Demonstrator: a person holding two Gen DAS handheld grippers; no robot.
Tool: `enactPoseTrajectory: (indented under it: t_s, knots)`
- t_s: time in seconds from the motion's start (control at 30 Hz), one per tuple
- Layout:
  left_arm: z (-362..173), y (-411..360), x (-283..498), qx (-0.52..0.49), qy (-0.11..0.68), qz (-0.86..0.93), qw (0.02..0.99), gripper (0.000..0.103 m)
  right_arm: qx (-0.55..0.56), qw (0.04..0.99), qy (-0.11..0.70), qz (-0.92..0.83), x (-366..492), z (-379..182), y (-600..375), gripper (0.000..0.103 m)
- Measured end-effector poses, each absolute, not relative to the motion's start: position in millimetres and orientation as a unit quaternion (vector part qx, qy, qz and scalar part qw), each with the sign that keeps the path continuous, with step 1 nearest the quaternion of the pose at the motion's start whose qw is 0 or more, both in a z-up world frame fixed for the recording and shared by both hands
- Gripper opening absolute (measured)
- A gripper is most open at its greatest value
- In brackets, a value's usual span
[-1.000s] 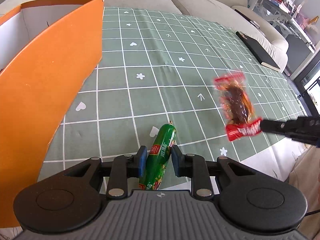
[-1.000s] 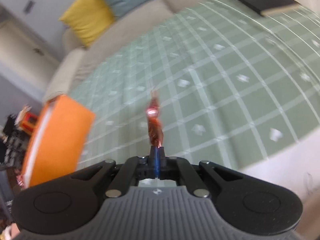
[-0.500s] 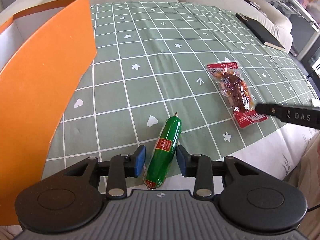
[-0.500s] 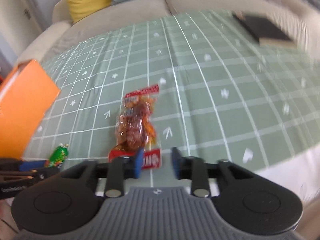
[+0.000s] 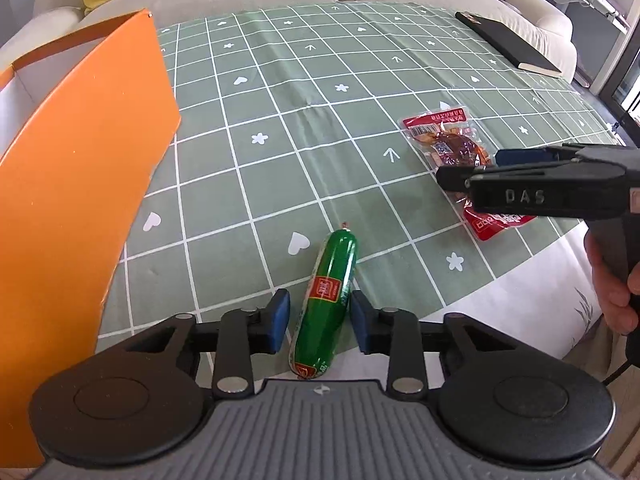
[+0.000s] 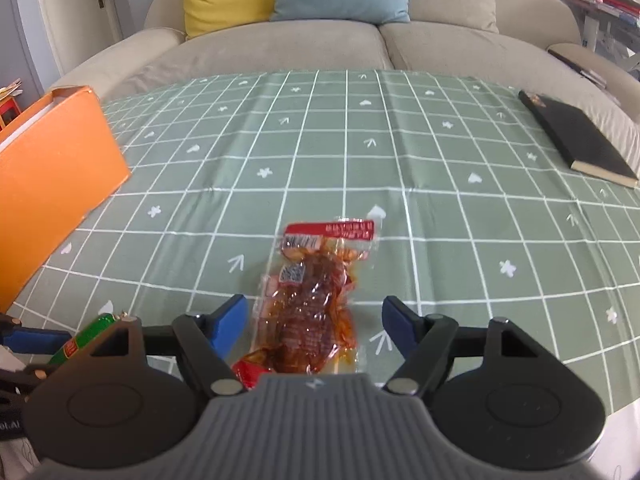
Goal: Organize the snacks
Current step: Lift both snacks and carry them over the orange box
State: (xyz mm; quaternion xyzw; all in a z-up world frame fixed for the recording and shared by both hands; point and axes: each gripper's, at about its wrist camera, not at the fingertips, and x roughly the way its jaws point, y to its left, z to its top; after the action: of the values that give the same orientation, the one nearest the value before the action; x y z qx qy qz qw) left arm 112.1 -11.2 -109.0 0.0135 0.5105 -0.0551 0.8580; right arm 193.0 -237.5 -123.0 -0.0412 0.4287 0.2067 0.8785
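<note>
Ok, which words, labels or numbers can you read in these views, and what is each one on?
"DAS": raised letters on the right gripper, side of its black finger.
Red label on the green plastic-wrapped sausage: characters too small to read.
Red header and code sticker on the clear red-edged meat snack packet: unreadable.

Light: bright, even daylight – soft shadows on the tablecloth
Distortion: fisheye bends the sofa near the edges
Focus: both views sharp
</note>
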Motion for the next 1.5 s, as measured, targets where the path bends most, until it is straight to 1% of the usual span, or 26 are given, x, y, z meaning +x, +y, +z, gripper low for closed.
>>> enactPoseTrajectory:
  t_s: [0.1, 0.13, 0.2, 0.23, 0.43, 0.53, 0.7, 0.9, 1.1, 1.2, 1.5]
  knots:
    - [-109, -11, 114, 0.01, 0.507, -0.051, 0.86, 0.026, -0.063, 0.879, 0.425, 0.208, 189, -127, -233, 0.072]
    - [-109, -11, 114, 0.01, 0.506, -0.049, 0.861, 0.026, -0.073, 0.879, 0.422, 0.209, 188, -128, -230, 0.072]
    - [-109, -11, 114, 0.007, 0.505, -0.048, 0.862, 0.026, -0.087, 0.88, 0.415, 0.213, 185, -129, -227, 0.067]
    - [-109, -11, 114, 0.007, 0.504, -0.048, 0.862, 0.026, -0.088, 0.88, 0.412, 0.218, 183, -129, -227, 0.06]
    - [-109, -10, 112, 0.002, 0.498, -0.043, 0.866, 0.025, -0.099, 0.88, 0.408, 0.222, 179, -127, -224, 0.056]
    - [-108, -4, 111, -0.02, 0.499, -0.039, 0.866, 0.025, -0.111, 0.881, 0.401, 0.225, 174, -125, -222, 0.054]
    - [-96, 4, 106, -0.039, 0.483, -0.033, 0.874, 0.025, -0.093, 0.882, 0.399, 0.234, 168, -117, -225, 0.053]
    - [-70, 10, 101, -0.059, 0.455, -0.028, 0.888, 0.025, -0.069, 0.886, 0.389, 0.244, 157, -97, -228, 0.053]
    - [-37, 25, 97, -0.077, 0.425, -0.011, 0.902, 0.025, -0.055, 0.893, 0.352, 0.275, 142, -61, -218, 0.053]
    - [-19, 38, 92, -0.085, 0.405, 0.001, 0.91, 0.025, -0.067, 0.898, 0.324, 0.291, 134, -40, -203, 0.054]
    - [6, 82, 86, -0.081, 0.37, 0.06, 0.924, 0.025, -0.071, 0.886, 0.264, 0.374, 132, 18, -142, 0.054]
